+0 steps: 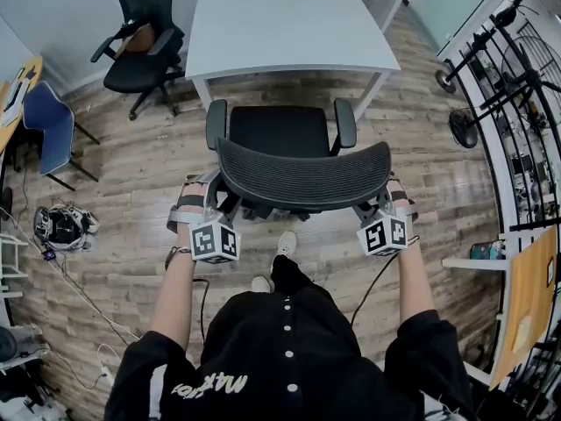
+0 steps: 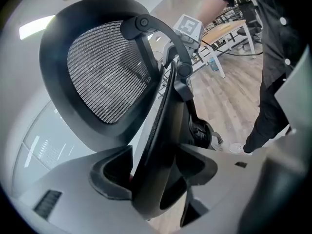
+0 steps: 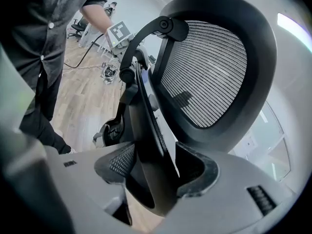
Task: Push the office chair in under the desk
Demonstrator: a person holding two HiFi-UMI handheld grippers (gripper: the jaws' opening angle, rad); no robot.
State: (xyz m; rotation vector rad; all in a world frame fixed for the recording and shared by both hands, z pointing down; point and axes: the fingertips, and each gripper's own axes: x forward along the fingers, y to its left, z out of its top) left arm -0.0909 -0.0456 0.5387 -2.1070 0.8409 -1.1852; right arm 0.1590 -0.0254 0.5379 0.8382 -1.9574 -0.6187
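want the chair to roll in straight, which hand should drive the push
Neither alone: left gripper and right gripper grip opposite ends of the backrest, level with each other, chair facing the desk. Push with both.

Black mesh-backed office chair [image 1: 302, 178] stands upright facing the white desk [image 1: 289, 24], just short of it.

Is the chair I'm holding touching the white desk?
Apart. The head view shows bare floor between the chair and the desk edge.
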